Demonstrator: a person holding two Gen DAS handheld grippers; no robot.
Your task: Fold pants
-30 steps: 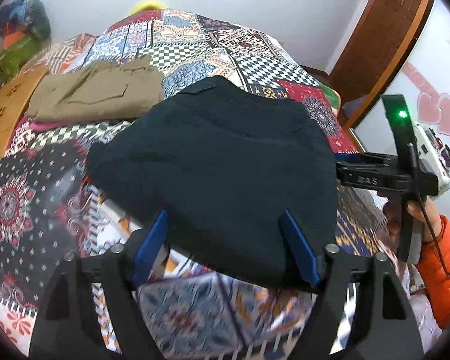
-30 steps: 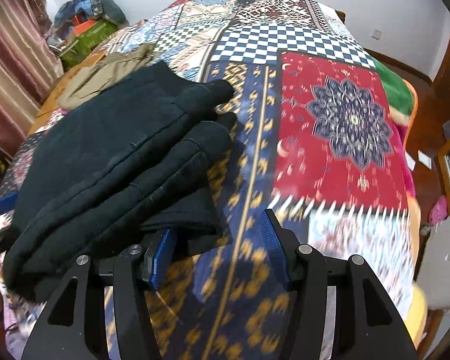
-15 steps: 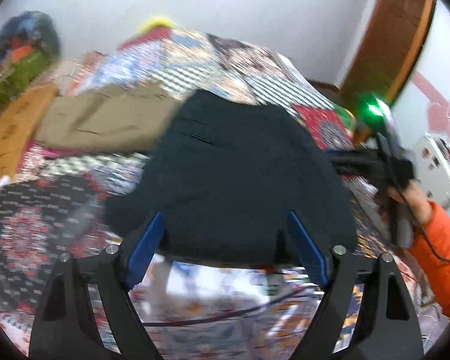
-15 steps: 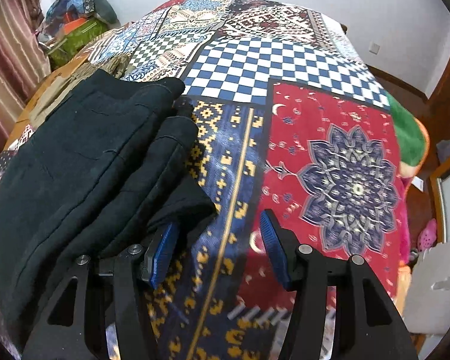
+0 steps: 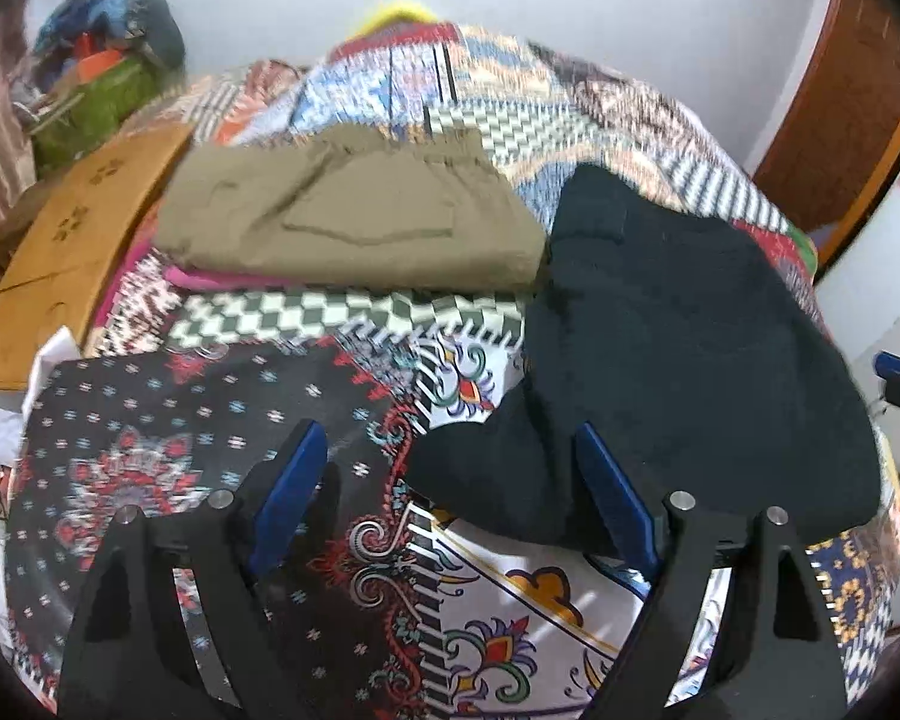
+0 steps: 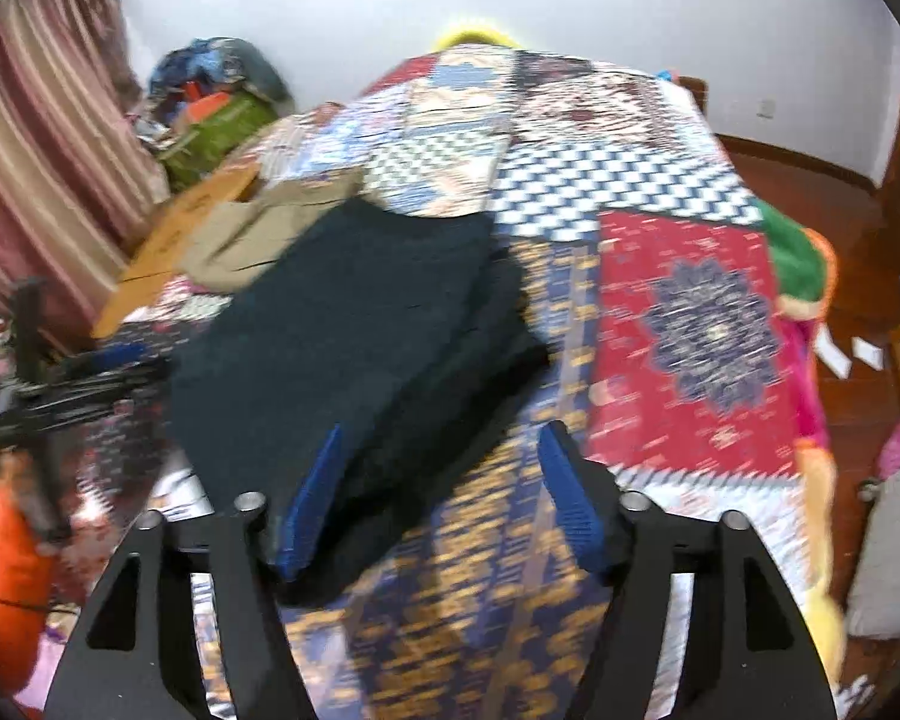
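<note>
The folded black pants (image 5: 678,348) lie on the patchwork bedspread (image 5: 306,432); they also show in the right wrist view (image 6: 360,348). My left gripper (image 5: 450,492) is open and empty, its right finger over the pants' near left edge. My right gripper (image 6: 441,498) is open and empty, drawn back from the pants' near right edge. The left gripper tool shows at the left of the right wrist view (image 6: 72,384).
Folded khaki pants (image 5: 348,216) lie behind and left of the black pants. A brown cardboard piece (image 5: 78,246) lies at the bed's left edge. A pile of clutter (image 5: 102,78) sits far left. A wooden door (image 5: 852,102) is at right.
Both grippers have drawn back from the black pants and lifted. The left gripper swung left, so the pants now sit to its right. The right view is blurred by motion.
</note>
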